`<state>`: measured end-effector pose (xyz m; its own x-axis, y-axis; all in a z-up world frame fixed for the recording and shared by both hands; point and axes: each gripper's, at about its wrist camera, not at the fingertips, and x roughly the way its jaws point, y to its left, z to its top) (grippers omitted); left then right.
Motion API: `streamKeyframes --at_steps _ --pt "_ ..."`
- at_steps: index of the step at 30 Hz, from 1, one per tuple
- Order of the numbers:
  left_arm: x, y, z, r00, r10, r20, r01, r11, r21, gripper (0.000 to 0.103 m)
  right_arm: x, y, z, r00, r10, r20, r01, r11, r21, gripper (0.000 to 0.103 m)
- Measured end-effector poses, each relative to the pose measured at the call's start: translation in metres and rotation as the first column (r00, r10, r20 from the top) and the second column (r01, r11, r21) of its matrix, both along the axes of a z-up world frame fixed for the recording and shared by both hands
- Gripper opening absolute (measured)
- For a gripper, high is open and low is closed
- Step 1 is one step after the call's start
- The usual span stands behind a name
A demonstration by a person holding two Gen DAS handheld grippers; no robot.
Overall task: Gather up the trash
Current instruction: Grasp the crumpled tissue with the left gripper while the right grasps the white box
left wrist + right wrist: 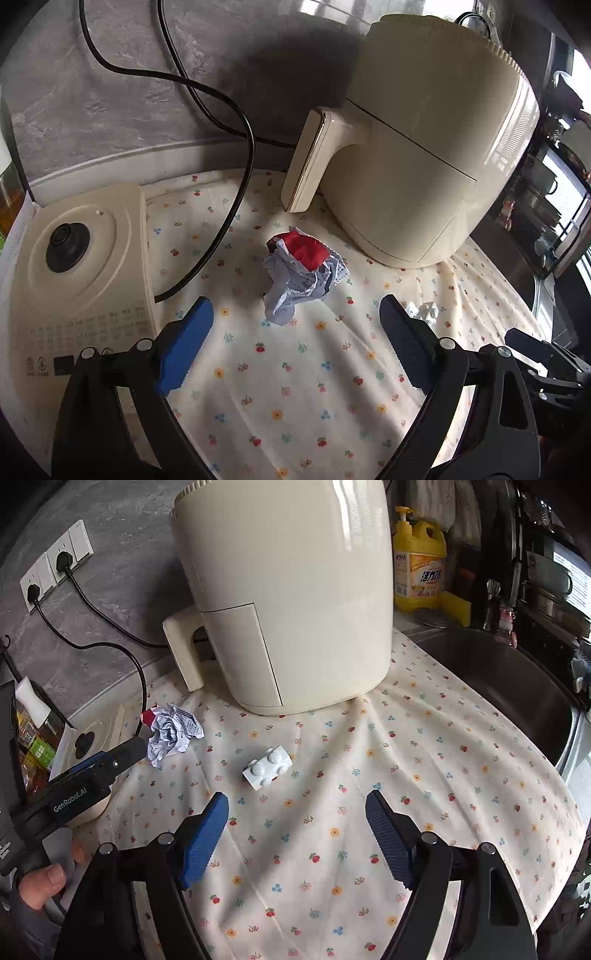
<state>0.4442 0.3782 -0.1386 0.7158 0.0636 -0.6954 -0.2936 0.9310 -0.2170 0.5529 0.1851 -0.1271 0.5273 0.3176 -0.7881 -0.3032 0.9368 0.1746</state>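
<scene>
Left gripper [297, 347] gapes empty short of the crumpled wrapper [299, 273]; right gripper [297, 834] wide, empty, seemingly above the white brick [266, 767].

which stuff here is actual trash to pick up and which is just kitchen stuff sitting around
To collect:
crumpled paper wad with red scrap
small white crumpled scrap
white toy brick, possibly, though it may not be trash

Just lying about:
air fryer
kettle base
black cords
yellow detergent bottle
sink
floral cloth
</scene>
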Motion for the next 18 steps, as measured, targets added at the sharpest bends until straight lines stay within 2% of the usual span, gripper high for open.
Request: streamKeyframes --at_steps 6,11,12,13,14,15,16,18 --pt "0.035 0.014 -0.018 0.999 -0.026 -0.044 0.026 1.0 -0.001 0.09 0.027 0.028 -0.023 1.0 0.011 -0.025 -0.012 1.0 -0.02 0.071" --pt "0.054 0.02 -0.028 0.996 -0.056 -0.073 0.056 0.998 -0.013 0.084 0.044 0.048 -0.035 0.999 0.016 -0.028 -0.017 0.999 -0.039 0.067" --pt "0.057 0.02 -0.03 0.995 -0.067 -0.076 0.066 0.998 -0.016 0.081 0.047 0.052 -0.038 0.999 0.018 -0.031 -0.019 0.999 -0.043 0.066" --pt "0.06 0.021 -0.033 0.994 -0.076 -0.082 0.074 0.997 -0.017 0.078 0.05 0.055 -0.041 0.999 0.022 -0.036 -0.023 0.999 -0.046 0.059" --pt "0.062 0.02 -0.035 0.993 -0.081 -0.087 0.08 0.997 -0.016 0.072 0.052 0.058 -0.043 0.998 0.031 -0.046 -0.033 0.999 -0.043 0.046" --pt "0.063 0.019 -0.037 0.992 -0.088 -0.09 0.087 0.996 -0.014 0.063 0.055 0.061 -0.046 0.997 0.044 -0.059 -0.046 0.998 -0.035 0.039" --pt "0.063 0.017 -0.037 0.991 -0.097 -0.092 0.096 0.995 -0.012 0.051 0.056 0.064 -0.048 0.996 0.058 -0.07 -0.061 0.998 -0.027 0.036" --pt "0.063 0.011 -0.035 0.989 -0.113 -0.095 0.114 0.994 0.002 0.04 0.055 0.064 -0.048 0.997 0.057 -0.059 -0.058 0.998 -0.021 0.035"
